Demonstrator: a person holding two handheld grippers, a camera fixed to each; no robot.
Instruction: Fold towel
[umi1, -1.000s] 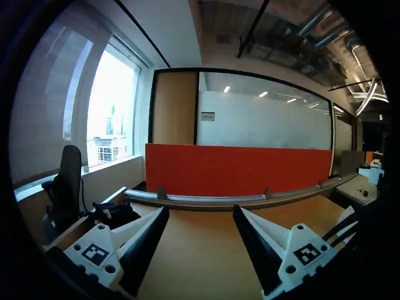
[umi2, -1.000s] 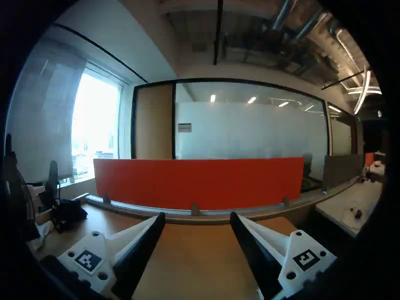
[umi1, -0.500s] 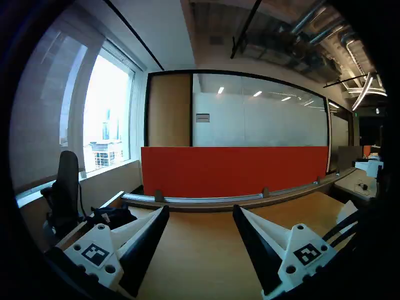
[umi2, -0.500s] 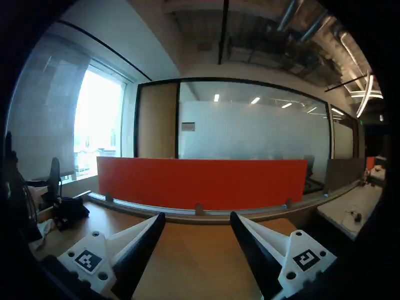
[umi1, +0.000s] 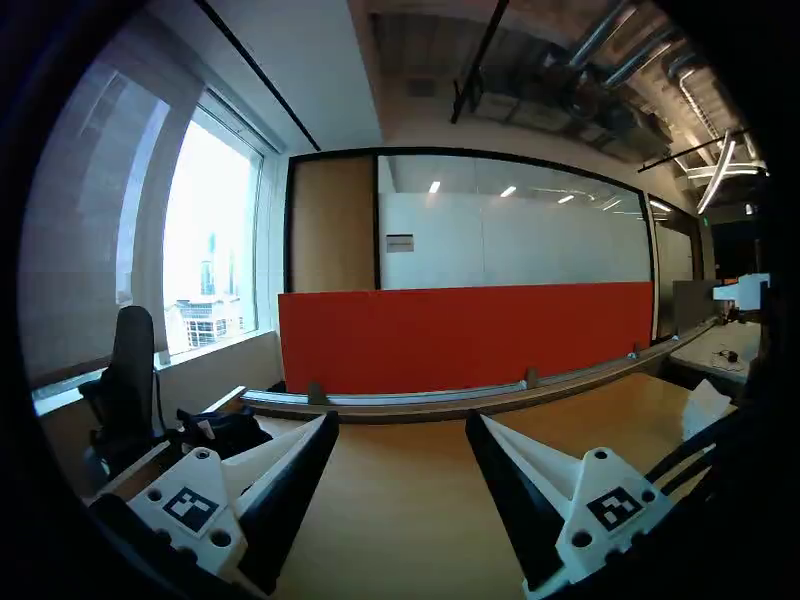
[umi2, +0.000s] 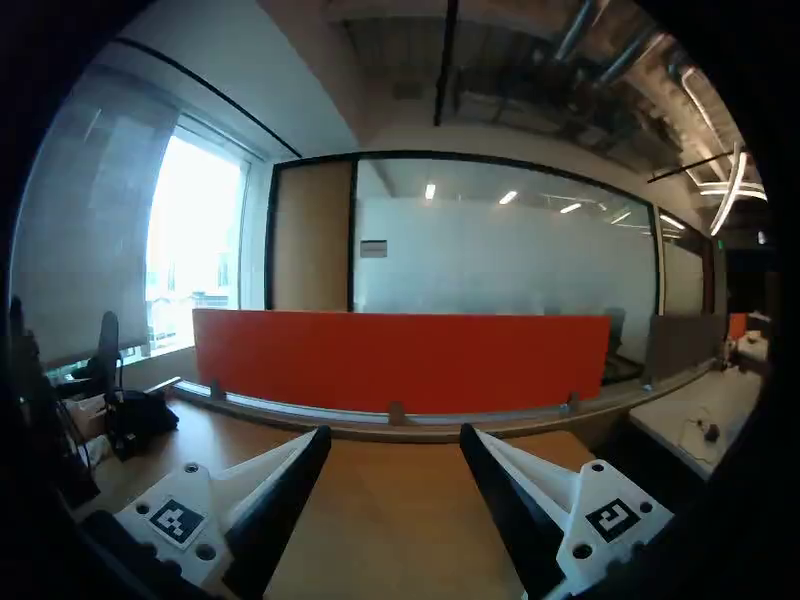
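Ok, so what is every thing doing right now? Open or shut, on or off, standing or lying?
Left hand-held gripper: open, nothing between its fingers.
Right hand-held gripper: open, nothing between its fingers.
Orange divider: standing upright along the far edge of the desk.
Ceiling strip light: on.
Office chair: empty.
Black bag: lying on the desk.

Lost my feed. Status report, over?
Left gripper, right gripper: jaws open, empty, over desk. White thing at right, maybe towel, cannot tell. Orange divider ahead, apart.
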